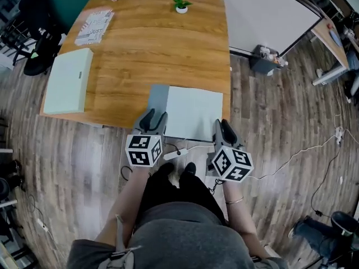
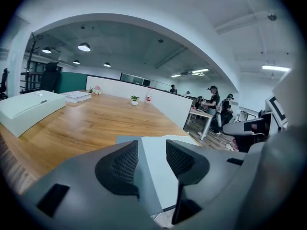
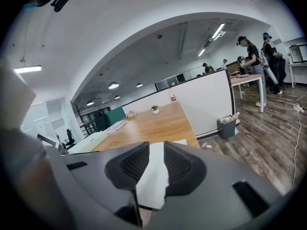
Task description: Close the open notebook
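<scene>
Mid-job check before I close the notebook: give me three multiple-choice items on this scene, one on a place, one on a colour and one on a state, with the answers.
1. Where on the table does the notebook lie?
A. At the far edge.
B. At the near edge.
C. Dead centre.

2. What colour is the box at the table's left edge?
A. Red.
B. Black.
C. Pale green.

3. How do the right tongs stand?
A. Open, gripping nothing.
B. Shut on the notebook.
C. Shut and empty.

Answers:
1 B: the head view shows it at the edge nearest the person.
2 C: its top is pale green in the head view.
3 A: the right gripper view shows a gap between its jaws, with the page lying beyond them.
</scene>
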A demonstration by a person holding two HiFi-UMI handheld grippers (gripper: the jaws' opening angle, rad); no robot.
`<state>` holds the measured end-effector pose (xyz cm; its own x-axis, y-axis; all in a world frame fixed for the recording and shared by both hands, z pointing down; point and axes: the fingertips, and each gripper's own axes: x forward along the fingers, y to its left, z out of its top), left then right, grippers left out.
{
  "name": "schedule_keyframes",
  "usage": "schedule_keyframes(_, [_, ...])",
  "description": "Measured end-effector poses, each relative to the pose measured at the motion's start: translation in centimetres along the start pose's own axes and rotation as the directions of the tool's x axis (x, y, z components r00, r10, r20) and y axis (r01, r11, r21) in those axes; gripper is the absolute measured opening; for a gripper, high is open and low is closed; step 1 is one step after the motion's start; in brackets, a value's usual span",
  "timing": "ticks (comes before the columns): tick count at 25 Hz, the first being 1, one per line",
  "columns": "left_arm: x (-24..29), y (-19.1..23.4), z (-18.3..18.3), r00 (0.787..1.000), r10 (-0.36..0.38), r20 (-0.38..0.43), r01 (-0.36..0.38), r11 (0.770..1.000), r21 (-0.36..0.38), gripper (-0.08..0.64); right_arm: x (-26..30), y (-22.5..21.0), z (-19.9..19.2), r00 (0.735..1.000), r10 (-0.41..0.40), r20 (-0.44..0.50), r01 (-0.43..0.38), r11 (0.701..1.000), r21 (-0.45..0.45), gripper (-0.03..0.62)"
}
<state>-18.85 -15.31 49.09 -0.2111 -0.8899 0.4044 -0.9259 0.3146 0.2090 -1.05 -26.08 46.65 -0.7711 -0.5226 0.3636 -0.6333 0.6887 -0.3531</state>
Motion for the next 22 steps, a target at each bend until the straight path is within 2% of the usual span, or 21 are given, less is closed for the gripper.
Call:
schedule_keyframes(4, [-1.2,1.6,-1.0,0.996,0.09,0.007,-0.089,0.993,-0.082,0.183,1.6,0.9,-0.1,0.996,0.073,-0.041,-0.075,0.996,-0.042,0.083])
schedule_keyframes(7, [-2.3,2.7,-1.8,0.987,0.158,0.015,-0.152,0.972,-0.18,0.183,2.8,1.8,-0.4,0.987,0.132,-0.088,-0.139,0.988,-0.074,0.083])
schedule_keyframes(12, [-3.4,4.0,-3.5,0.971,0.238,0.004,-0.23,0.94,-0.252,0.185,4.3,3.0,-1.8,0.967,0.193,-0.163,-0.213,0.971,-0.113,0.083])
schedule_keyframes(18, [-4.1,5.1,-6.4,0.955,0.294,-0.03,-0.282,0.879,-0.383,0.215,5.2,4.2,-4.0,0.944,0.23,-0.238,-0.266,0.955,-0.132,0.084])
schedule_keyframes(22, [-4.2,5.6,-7.7,0.947,0.319,-0.047,-0.306,0.843,-0.443,0.216,5.7,4.8,-4.8,0.932,0.245,-0.267,-0.288,0.948,-0.137,0.084])
